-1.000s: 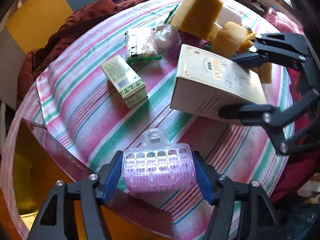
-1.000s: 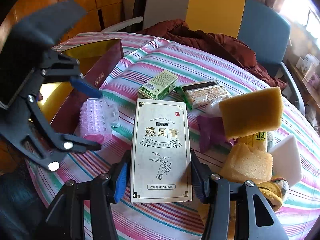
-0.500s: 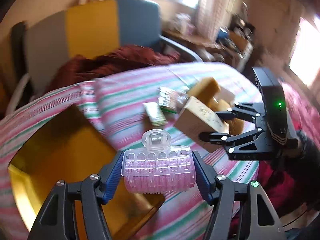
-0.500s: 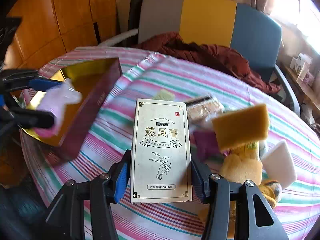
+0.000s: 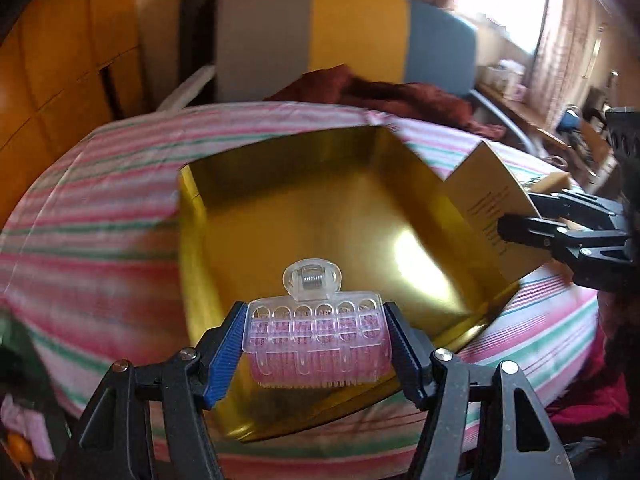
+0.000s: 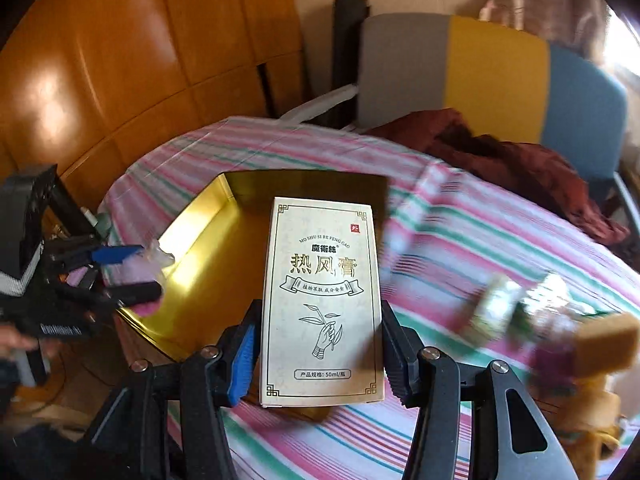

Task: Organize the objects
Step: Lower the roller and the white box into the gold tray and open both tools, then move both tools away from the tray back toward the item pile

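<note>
Hair roller (image 5: 318,344) crosswise in opening left gripper (image 5: 316,350), cream box (image 6: 322,300) lengthwise, clamped by right gripper (image 6: 320,350)

The cream box (image 6: 322,300) fills the right wrist view, and its front reads clearly. Along the top runs "MO SHU SI RE FENG GAO" in small capitals. Below that come big gold characters, 热风膏, with a smaller line of characters just above them. A small red square stamp sits in the upper right corner, its mark too small to read. A ribbon banner carries fine characters, too small to make out. Near the bottom, a framed line ends in "50ml". Gold lettering on the same box (image 5: 490,216) in the left wrist view is blurred.
</note>
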The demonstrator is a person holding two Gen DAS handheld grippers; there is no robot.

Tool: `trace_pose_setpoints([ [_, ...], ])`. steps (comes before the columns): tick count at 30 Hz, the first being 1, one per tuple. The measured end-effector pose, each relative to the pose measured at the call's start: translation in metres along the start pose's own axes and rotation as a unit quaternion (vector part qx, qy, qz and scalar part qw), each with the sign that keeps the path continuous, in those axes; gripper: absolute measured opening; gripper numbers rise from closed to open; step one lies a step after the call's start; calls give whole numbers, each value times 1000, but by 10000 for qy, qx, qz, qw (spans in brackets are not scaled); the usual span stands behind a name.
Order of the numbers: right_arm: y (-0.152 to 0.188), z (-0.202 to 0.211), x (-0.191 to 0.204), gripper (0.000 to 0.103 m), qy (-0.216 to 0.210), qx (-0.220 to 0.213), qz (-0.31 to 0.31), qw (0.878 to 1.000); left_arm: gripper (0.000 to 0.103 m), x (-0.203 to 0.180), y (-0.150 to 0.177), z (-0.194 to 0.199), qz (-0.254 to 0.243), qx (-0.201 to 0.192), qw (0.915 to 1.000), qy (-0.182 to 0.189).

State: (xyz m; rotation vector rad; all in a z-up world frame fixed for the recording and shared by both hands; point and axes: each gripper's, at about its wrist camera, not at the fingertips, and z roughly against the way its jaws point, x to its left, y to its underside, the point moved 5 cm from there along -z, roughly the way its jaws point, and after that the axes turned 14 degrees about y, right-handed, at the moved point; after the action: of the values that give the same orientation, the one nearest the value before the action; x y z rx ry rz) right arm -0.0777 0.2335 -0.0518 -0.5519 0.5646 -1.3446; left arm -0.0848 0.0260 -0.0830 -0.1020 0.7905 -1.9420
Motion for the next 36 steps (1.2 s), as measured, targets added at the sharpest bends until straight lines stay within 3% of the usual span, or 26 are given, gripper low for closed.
trace_pose_setpoints([
  [4,-7,-28,43,55,-236,271,29,9993,83,20,11,11,257,-174,9995,-47],
  [9,-2,-45,87,56,-756,525,70,9957,83,38,16,27,701,-495,9963,37],
  [11,1,-41,95,67,-942,521,131,9941,83,41,19,38,843,-644,9944,13],
  [16,11,-27,89,68,-720,405,81,9966,82,38,13,54,1020,-1023,9894,-160],
  [21,15,-9,81,70,-246,132,177,9995,81,16,1,63,829,-1254,9881,-331],
  [28,20,17,65,83,187,-239,26,9995,81,-17,-8,68,317,-1365,9881,-635],
  [33,24,25,48,87,382,-327,-139,9986,81,-35,-8,62,153,-1275,9905,-502],
  [36,27,28,37,88,480,-364,-276,9978,76,-45,-7,56,97,-1175,9925,-313],
])
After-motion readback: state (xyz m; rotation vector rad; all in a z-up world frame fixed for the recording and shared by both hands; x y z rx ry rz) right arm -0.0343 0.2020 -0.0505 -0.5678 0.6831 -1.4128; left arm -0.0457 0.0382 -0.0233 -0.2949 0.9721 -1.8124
